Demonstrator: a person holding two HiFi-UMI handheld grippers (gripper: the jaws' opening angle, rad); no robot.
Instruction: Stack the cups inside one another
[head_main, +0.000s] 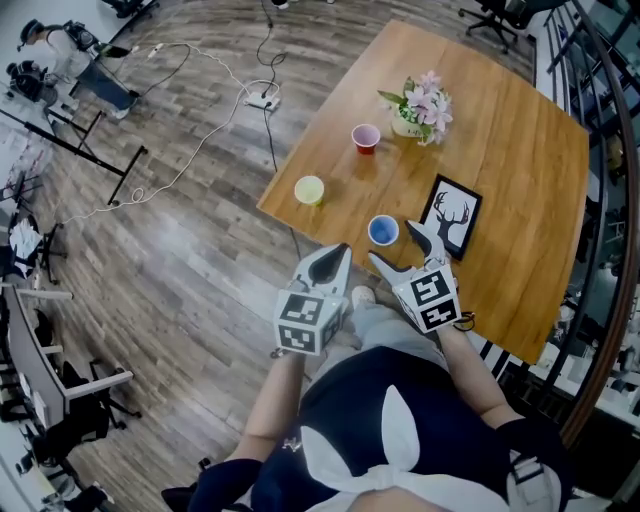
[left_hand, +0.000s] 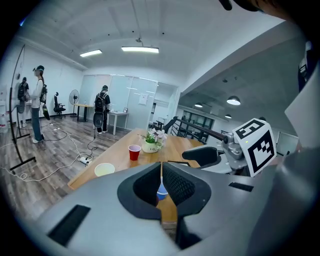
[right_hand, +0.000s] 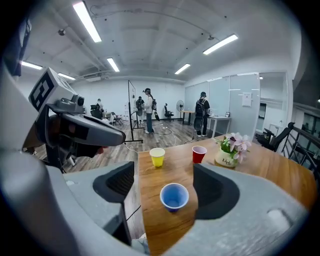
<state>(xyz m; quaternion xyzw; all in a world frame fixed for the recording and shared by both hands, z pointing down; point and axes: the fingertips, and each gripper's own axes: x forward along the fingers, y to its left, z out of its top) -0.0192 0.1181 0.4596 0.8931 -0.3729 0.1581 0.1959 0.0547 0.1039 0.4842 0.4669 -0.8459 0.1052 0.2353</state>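
Three cups stand apart on the wooden table (head_main: 520, 150): a red cup (head_main: 366, 137) by the flowers, a yellow cup (head_main: 309, 190) near the left edge, and a blue cup (head_main: 383, 231) nearest me. My right gripper (head_main: 398, 248) is open just short of the blue cup (right_hand: 174, 196), which shows upright in the gap ahead of the jaws, untouched. The yellow cup (right_hand: 157, 156) and red cup (right_hand: 199, 154) stand beyond it. My left gripper (head_main: 337, 258) hangs off the table's near corner with its jaws pressed together, empty. Only a sliver of blue cup (left_hand: 161, 192) shows through them.
A pot of pink flowers (head_main: 422, 108) stands behind the red cup. A framed deer picture (head_main: 451, 215) lies right of the blue cup. Cables and a power strip (head_main: 262, 98) lie on the floor. People stand far back in the room (right_hand: 202, 120).
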